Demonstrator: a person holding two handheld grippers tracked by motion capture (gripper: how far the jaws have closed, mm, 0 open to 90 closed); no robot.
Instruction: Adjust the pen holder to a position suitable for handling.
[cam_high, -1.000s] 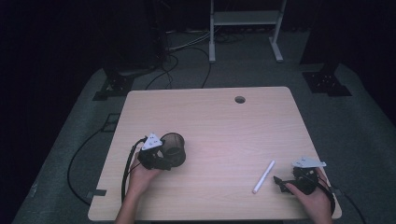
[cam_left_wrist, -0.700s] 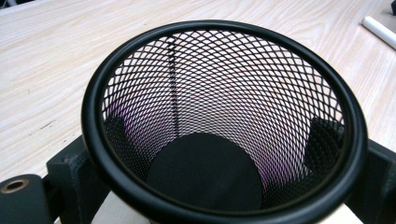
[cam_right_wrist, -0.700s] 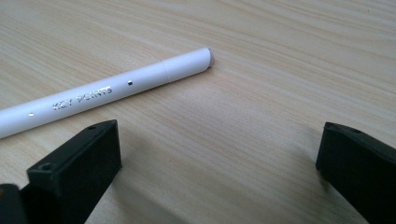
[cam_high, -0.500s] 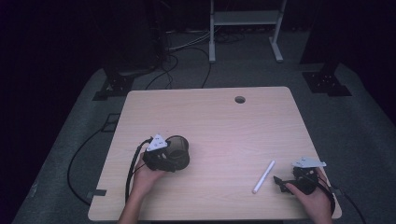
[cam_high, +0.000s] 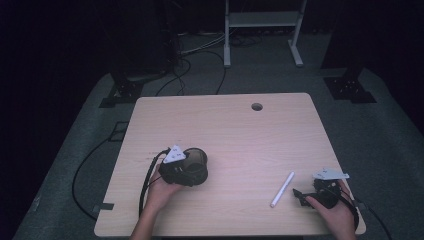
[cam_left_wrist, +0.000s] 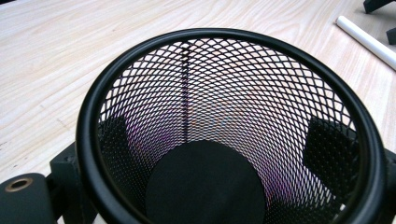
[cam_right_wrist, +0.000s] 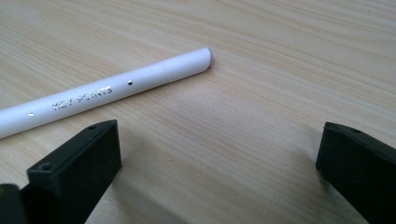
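The left tongs (cam_high: 192, 167) squeeze a black mesh cup (cam_high: 196, 161) from both sides. In the left gripper view, one jaw shows dark through the mesh on each side of the cup (cam_left_wrist: 233, 121), pressed against its wall. The cup is tipped, so its round mouth faces the camera and its flat black bottom shows inside. It sits at the left front part of the bench (cam_high: 235, 125), with the person's left hand (cam_high: 162, 192) behind the tongs.

The right tongs (cam_high: 300, 196) are spread wide and hold nothing. They rest low on the bench near its right front corner, in the person's right hand (cam_high: 336, 212). A white pen (cam_high: 282, 189) lies flat on the wood just beside them, not touching. In the right gripper view, the pen (cam_right_wrist: 107, 91) lies past the tips of the two jaws, slanted, with silver letters along its side.

The cup and the pen are well apart.
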